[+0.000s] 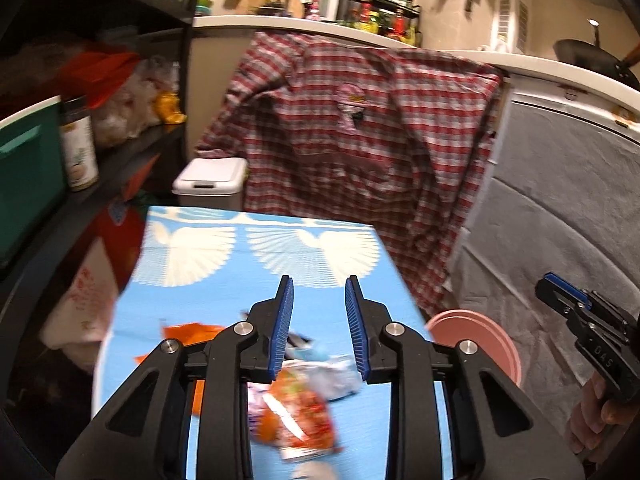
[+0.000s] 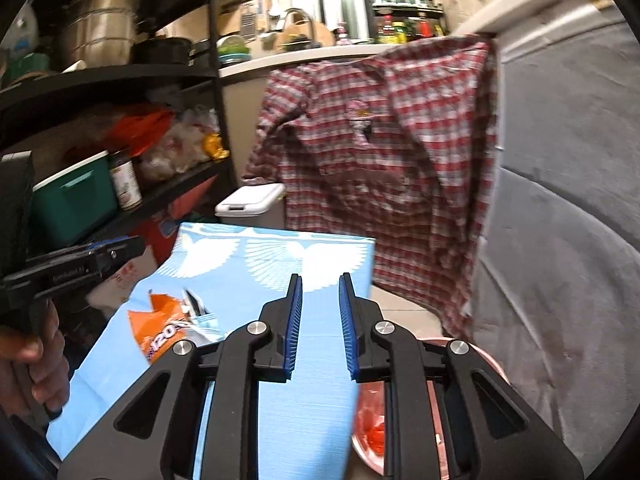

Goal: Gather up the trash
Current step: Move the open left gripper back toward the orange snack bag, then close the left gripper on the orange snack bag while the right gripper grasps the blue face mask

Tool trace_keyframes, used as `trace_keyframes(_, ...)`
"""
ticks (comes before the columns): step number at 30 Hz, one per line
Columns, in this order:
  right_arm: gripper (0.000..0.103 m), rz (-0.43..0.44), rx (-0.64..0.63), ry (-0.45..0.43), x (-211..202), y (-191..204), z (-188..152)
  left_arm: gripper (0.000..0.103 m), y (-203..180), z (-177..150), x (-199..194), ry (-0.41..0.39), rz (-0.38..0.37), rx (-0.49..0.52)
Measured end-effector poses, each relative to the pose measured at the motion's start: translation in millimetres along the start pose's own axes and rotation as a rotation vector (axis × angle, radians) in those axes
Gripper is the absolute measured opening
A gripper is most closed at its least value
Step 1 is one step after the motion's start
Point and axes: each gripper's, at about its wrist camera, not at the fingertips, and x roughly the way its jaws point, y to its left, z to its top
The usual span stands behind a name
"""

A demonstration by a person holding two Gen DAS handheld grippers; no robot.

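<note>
Left hand-held gripper (image 1: 319, 320): jaws parted to a moderate gap, nothing between the pads, held above the worktop (image 1: 248, 296) (blue cover w/ white wing print). Right hand-held gripper (image 2: 320, 322): jaws parted slightly narrower, also empty, over the worktop's right part.

Trash location: a crumpled red/orange snack wrapper (image 1: 298, 412) lies on the worktop at bottom centre of the left wrist view, directly below and between the left jaws, partly hidden by the gripper body. A whitish crumpled wrapper (image 1: 332, 376) touches its upper right side. An orange packet (image 1: 192, 334) lies flat at lower left of the same view; in the right wrist view it shows at centre left, w/ a small pale-blue piece just beside it. Motion blur: labels unreadable.

Key relation: red/orange wrapper sits beneath the left gripper, its long axis approx. along the jaws' forward line, tilted slightly to lower right. Left hand judged clearly nearer; right gripper sits off to the right, nearer a pink bowl (image 2: 370, 440) at the worktop's right edge, w/ red contents, nature unclear.

Judgement: a drop straight down by the left gripper looks sufficient; gap appears adequate for crumpled foil. Risk: pinching two wrappers together.

A white lidded bin (image 1: 210, 182) stands beyond the worktop's far edge, lid shut.
</note>
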Motion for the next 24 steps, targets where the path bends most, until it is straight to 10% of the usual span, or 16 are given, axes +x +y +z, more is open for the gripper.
trace_keyframes(24, 0.024, 0.154, -0.175, 0.206, 96, 82, -34, 0.027, 144, -59, 37, 0.210, 0.120, -0.058)
